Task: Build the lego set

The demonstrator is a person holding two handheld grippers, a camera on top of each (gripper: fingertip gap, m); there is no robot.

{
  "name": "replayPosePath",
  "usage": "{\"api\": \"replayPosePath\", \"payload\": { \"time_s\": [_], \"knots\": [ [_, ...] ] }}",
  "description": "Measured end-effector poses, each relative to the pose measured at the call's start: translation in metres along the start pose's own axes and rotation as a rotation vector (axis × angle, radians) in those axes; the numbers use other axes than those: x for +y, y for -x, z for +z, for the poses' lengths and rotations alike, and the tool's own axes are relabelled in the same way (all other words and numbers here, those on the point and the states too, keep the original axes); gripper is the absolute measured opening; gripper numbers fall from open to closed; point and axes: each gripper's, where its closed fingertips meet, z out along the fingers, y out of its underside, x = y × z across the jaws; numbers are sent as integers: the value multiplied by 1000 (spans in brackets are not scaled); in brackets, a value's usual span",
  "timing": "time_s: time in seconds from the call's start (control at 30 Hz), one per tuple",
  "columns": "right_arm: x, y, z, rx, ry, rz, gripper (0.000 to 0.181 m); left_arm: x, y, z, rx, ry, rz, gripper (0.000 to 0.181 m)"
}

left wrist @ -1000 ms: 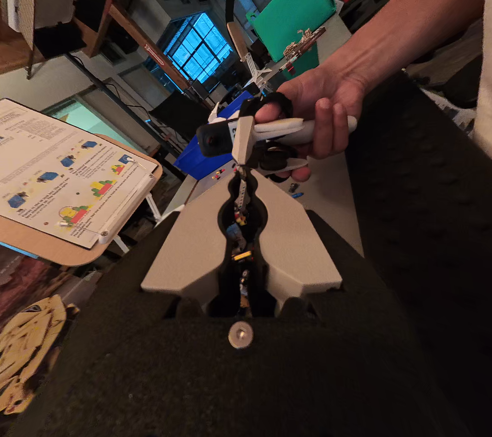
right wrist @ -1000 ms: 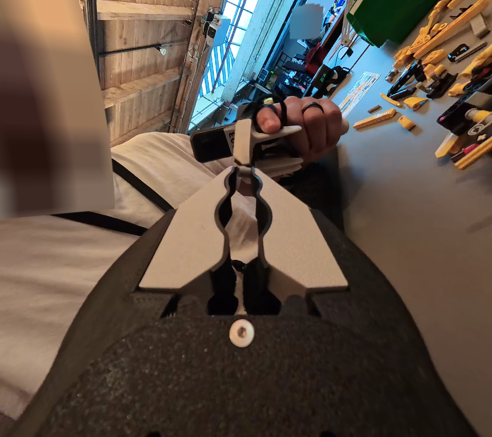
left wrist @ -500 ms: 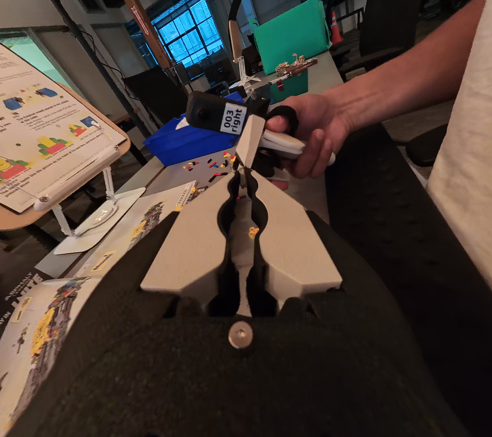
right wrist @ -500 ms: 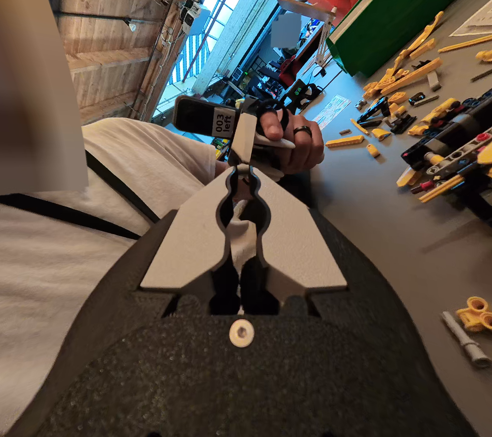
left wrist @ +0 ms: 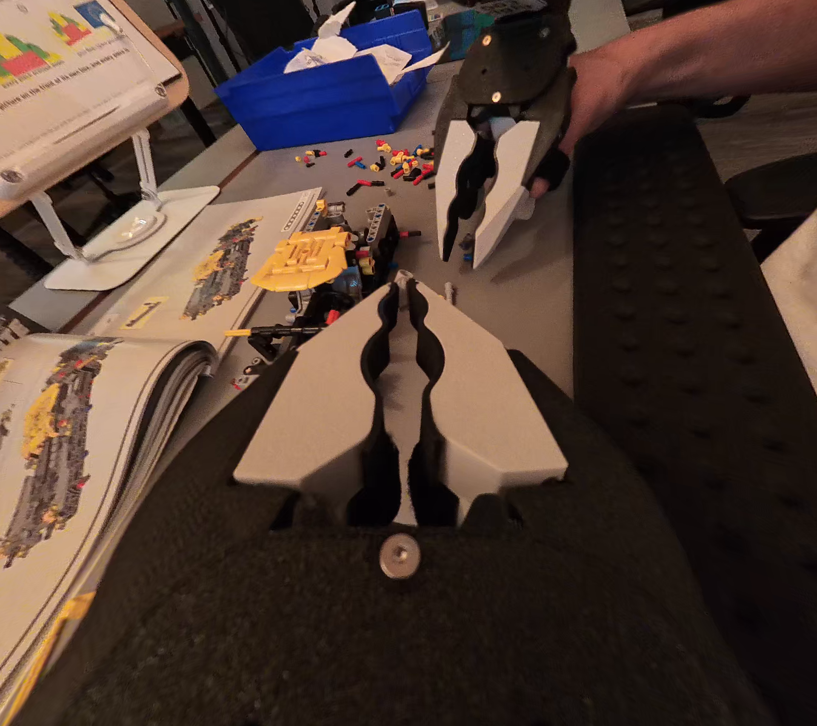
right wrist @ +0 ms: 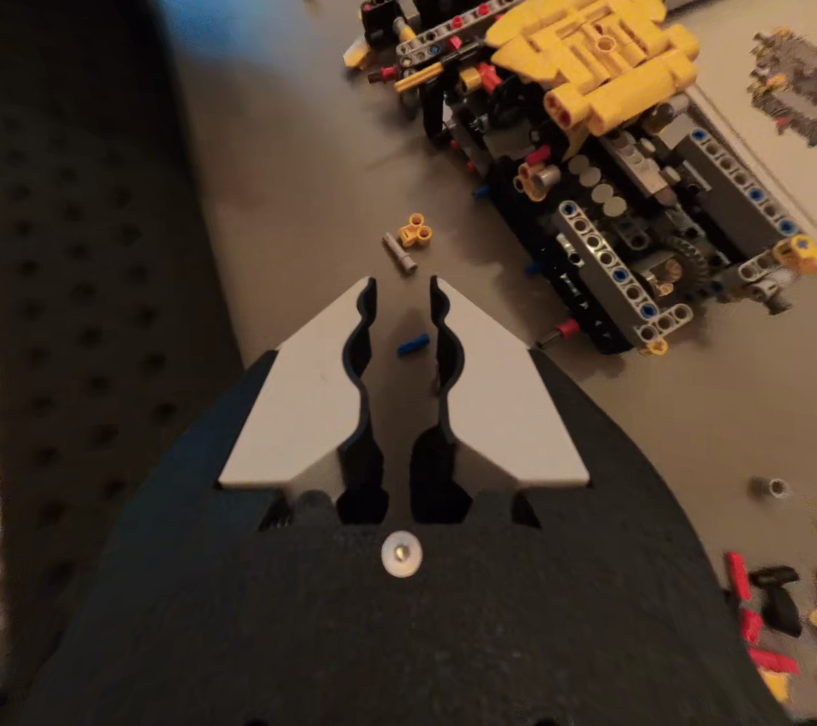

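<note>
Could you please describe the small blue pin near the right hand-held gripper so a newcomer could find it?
Start at the half-built model with its yellow top. On the bare grey table beside it, the blue pin lies between the open fingers of the right hand-held gripper. The grey pin and yellow connector lie beyond the fingertips.

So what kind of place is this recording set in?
Probably a shared workshop or lab: a grey worktable with a half-built lego model, an open instruction booklet, a blue parts bin, and more desks behind.

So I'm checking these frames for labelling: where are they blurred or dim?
Right wrist view: sharp around the blue pin, smeared at the edges, as at the red pieces. Left wrist view: dim overall, and the right gripper shows motion blur at its tips.
</note>
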Motion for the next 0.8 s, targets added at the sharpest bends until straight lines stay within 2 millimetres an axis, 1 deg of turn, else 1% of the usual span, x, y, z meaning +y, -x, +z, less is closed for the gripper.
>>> {"api": "replayPosePath", "payload": {
  "time_s": [0.07, 0.17, 0.23, 0.27, 0.37, 0.5, 0.63, 0.67, 0.73, 0.8],
  "knots": [
    [2, 1, 4, 8, -15, -53, 23, 0, -2, 1, 14, -3, -11, 4],
    [-2, -2, 6, -8, -51, -119, 20, 1, -8, 3, 41, 0, -8, 4],
    [3, -4, 12, -46, -6, -150, 20, 4, -13, 5, 64, 14, -9, 4],
    [5, -2, 15, -88, 8, -154, 21, 5, -13, 6, 66, 20, -7, 4],
    [1, 0, 22, -138, 0, -173, 19, 5, -16, 6, 84, 17, -11, 4],
    [-2, -4, 25, -115, -22, -211, 9, 8, -14, 7, 79, 29, -15, 4],
    [-4, -1, 26, -75, -28, -276, 7, 12, -9, 9, 55, 53, -12, 4],
    [-7, 4, 25, -95, -39, -263, 5, 15, -8, 10, 45, 65, -3, 4],
    [-19, 6, 18, -98, -59, -194, 5, 21, -4, 11, 4, 99, 47, 4],
    [-43, 12, 8, -76, -101, -121, 4, 30, 1, 11, -64, 152, 167, 4]
  ]
}}
